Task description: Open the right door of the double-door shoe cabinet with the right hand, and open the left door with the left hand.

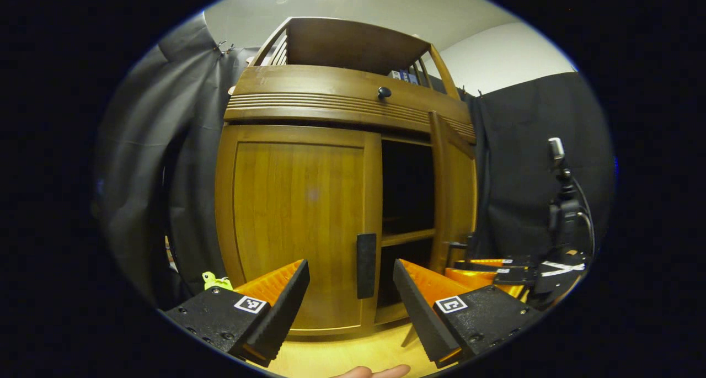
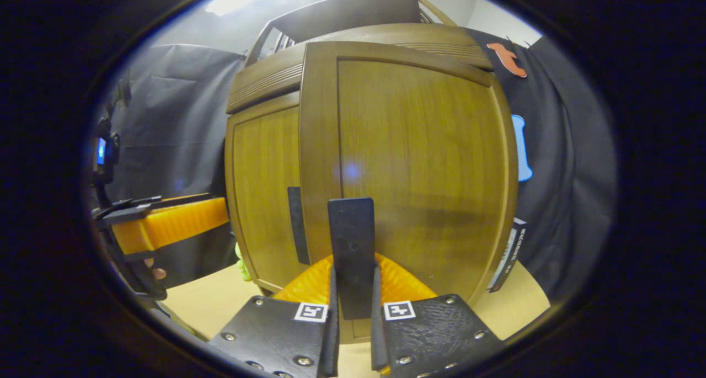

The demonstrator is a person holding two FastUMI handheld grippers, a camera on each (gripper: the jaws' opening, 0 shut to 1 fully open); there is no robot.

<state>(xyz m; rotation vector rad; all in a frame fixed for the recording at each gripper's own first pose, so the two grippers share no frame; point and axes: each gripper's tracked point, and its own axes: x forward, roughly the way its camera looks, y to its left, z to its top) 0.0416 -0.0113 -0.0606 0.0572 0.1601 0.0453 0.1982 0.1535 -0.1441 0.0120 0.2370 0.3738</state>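
Observation:
The wooden shoe cabinet (image 1: 309, 99) stands close in front. Its left door (image 1: 298, 212) is closed, with a dark vertical handle (image 1: 366, 266) at its inner edge. My left gripper (image 1: 350, 303) is open just short of that handle, one finger on each side of it and apart from it. The right door (image 1: 453, 196) is swung partly outward, showing dark shelves (image 1: 407, 235) inside. In the right gripper view the right door (image 2: 419, 163) is very near, and my right gripper (image 2: 353, 317) is shut on its dark handle (image 2: 351, 240). The left door (image 2: 265, 190) is beside it.
A small green toy (image 1: 216, 281) lies by the cabinet's lower left corner. A drawer with a round knob (image 1: 384, 92) sits above the doors. Black curtains (image 1: 165, 163) hang on both sides. A dark stand with cables (image 1: 562, 212) is at the right. The surface (image 1: 342, 350) below is light wood.

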